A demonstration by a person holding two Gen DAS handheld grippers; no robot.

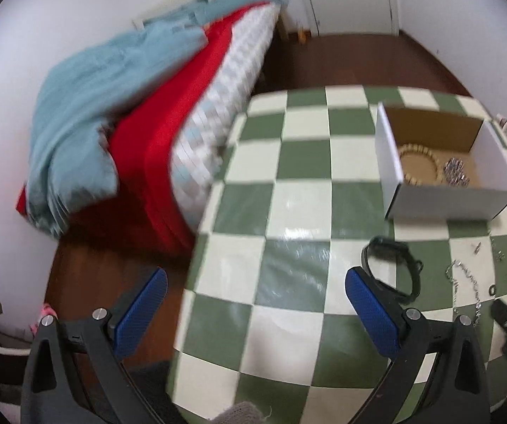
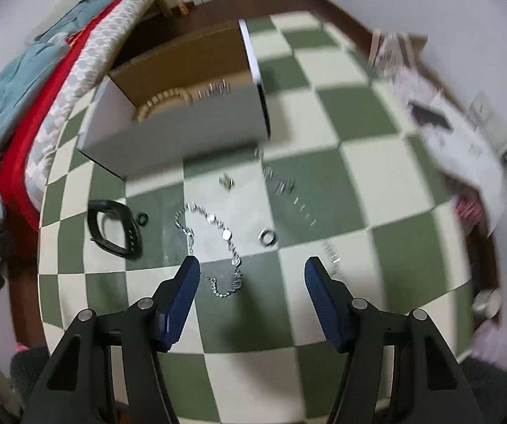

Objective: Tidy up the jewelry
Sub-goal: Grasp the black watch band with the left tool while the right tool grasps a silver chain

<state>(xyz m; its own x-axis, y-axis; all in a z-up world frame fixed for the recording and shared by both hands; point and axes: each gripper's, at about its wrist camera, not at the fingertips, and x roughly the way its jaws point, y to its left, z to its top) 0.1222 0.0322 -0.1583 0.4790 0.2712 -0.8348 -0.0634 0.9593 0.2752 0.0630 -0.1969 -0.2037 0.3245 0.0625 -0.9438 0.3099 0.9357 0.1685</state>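
Partly done: beaded bracelet and sparkly piece in the box; silver chain, black band, ring left on the table; both jaws released, empty.

Right gripper wide open over silver chain on checkered table, white box beyond

A round table with a green-and-cream checkered cloth carries an open white cardboard box, a black wristband, a silver disc-link chain, a small metal ring and scattered papers.
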